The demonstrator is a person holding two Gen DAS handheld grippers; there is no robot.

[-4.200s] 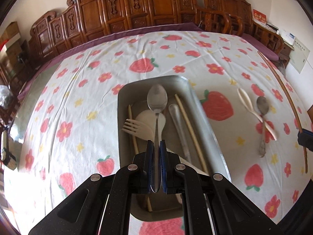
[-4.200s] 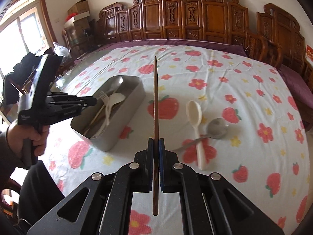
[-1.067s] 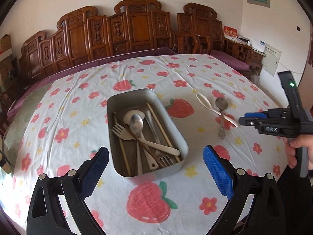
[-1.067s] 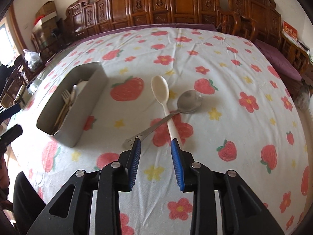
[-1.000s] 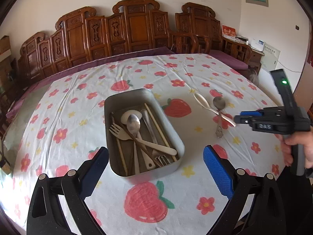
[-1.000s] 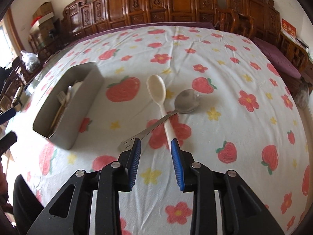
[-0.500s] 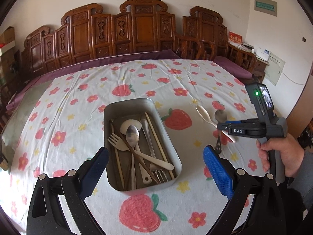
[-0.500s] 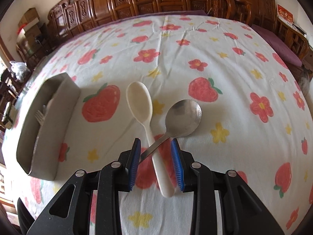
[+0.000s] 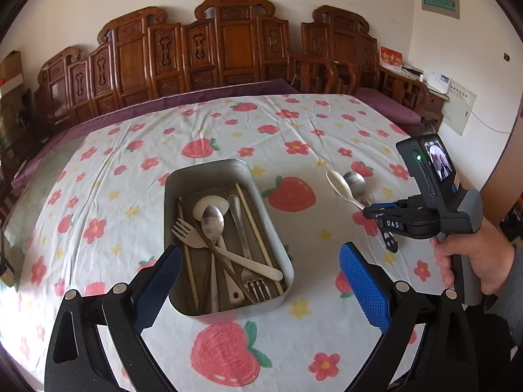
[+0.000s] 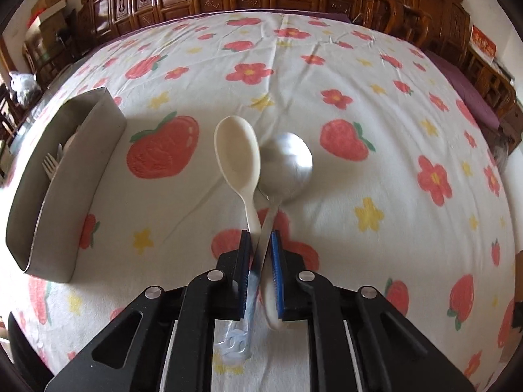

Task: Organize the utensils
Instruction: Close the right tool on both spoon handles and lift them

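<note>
The right gripper (image 10: 260, 251) is reaching low over the strawberry-print tablecloth (image 10: 376, 75), its blue-padded fingers (image 10: 276, 271) drawn close around the crossed handles of two spoons, with a thin gap showing beside each handle; whether the pads are actually pressing on them cannot be told. The cream plastic spoon (image 10: 238, 160) is lying bowl-up with its handle running back between the fingers, and the metal spoon (image 10: 287, 165) is sitting just beside it on the right, bowls touching or nearly so, its handle crossing the cream one right at the fingertips. Both spoons are resting toward the right edge of the tabletop, well apart from the metal tray (image 9: 212, 176), which is sitting nearer the front edge, around the middle. The tray is holding a jumble of utensils: a steel spoon (image 9: 212, 220), a cream fork (image 9: 186, 232), a cream spoon bowl (image 9: 209, 204), a metal fork (image 9: 256, 285) with tines toward the near end, and wooden chopsticks (image 9: 258, 238) lying lengthwise. The left gripper (image 9: 258, 290) is hovering above the near end of the tray, its fingers spread wide apart and gripping nothing. Carved wooden chairs (image 9: 228, 45) are lining the far edge of the table.
</note>
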